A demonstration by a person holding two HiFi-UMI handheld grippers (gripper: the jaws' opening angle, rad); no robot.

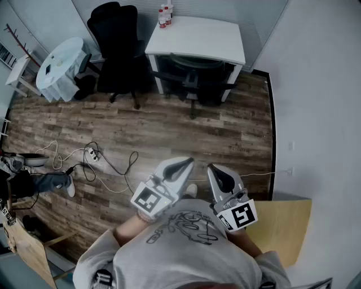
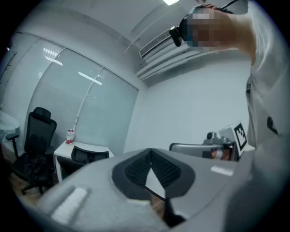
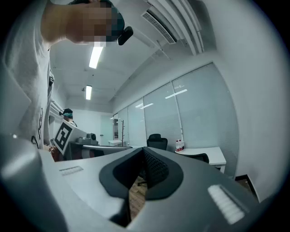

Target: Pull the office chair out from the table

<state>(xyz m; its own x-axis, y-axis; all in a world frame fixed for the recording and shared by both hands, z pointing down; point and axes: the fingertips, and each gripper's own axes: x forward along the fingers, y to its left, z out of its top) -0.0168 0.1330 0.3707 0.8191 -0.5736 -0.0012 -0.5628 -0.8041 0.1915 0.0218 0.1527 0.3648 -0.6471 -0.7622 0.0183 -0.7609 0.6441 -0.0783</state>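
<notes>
The black office chair (image 1: 194,74) is tucked under the white table (image 1: 217,39) at the far side of the room, its backrest against the table's front edge. In the left gripper view its backrest (image 2: 89,155) shows just above the table top (image 2: 68,147). Both grippers are held level close to my chest, far from the chair. The left gripper (image 1: 181,165) is shut with nothing between its jaws. The right gripper (image 1: 220,174) is shut and empty too. In the right gripper view the table (image 3: 205,155) lies straight ahead, beyond the gripper.
A second black office chair (image 1: 115,42) stands left of the table. Bottles (image 1: 164,16) stand on the table's back corner. A round cloth-covered table (image 1: 59,68) is at the far left. Cables and a power strip (image 1: 93,154) lie on the wood floor. A wooden board (image 1: 285,226) is at my right.
</notes>
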